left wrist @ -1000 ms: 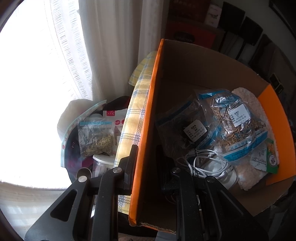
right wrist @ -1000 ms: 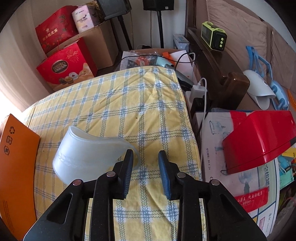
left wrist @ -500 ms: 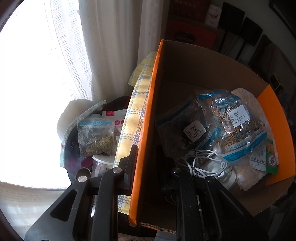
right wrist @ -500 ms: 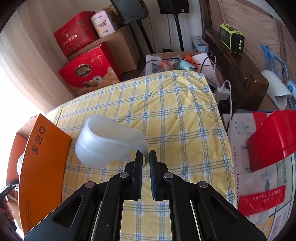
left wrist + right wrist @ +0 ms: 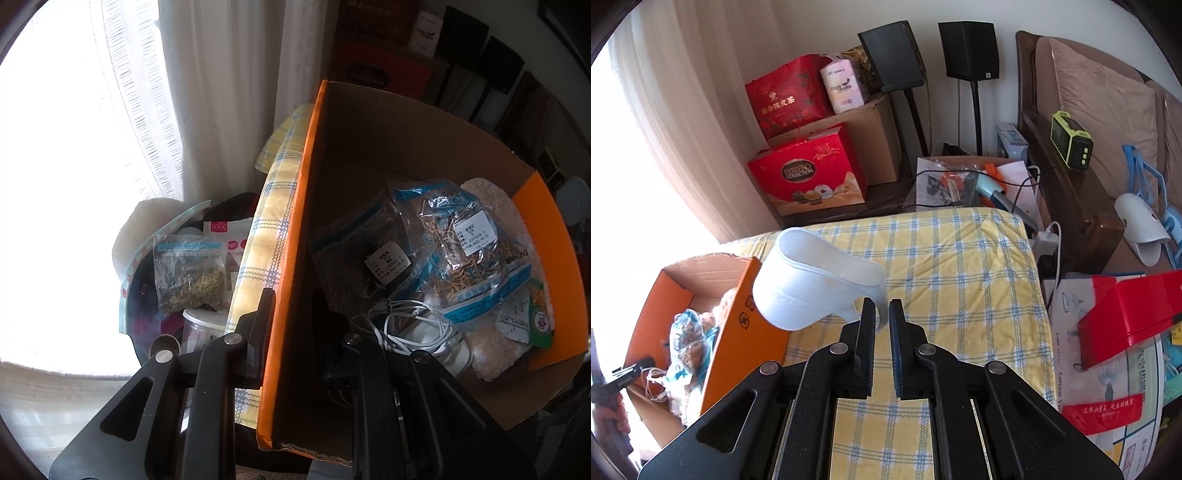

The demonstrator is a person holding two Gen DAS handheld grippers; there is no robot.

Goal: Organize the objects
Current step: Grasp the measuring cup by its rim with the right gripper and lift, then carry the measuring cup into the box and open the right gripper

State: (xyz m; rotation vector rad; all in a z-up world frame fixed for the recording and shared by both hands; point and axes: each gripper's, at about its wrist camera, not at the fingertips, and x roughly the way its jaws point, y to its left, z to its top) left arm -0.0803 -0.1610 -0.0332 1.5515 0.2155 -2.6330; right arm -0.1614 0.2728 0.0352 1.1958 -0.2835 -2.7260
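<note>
Cluttered bedroom; yellow checked bedspread [image 5: 960, 258] serves as the work surface. Right gripper [image 5: 882, 314] has its jaws pressed together on the thin rim of a translucent white plastic cup [image 5: 812, 284], held lifted clear of the bedspread at the near left, just beside the orange cardboard box [image 5: 738, 332]. Left gripper [image 5: 291, 314] pinches the box's orange side wall [image 5: 288, 258], steadying it. Contents already inside: herb bags [image 5: 461, 251], white cable [image 5: 406, 325], a fluffy cloth [image 5: 495, 347]. Judgement: task well advanced; the cup is not yet inside. Remaining: carry it left over the opening and release it.
</note>
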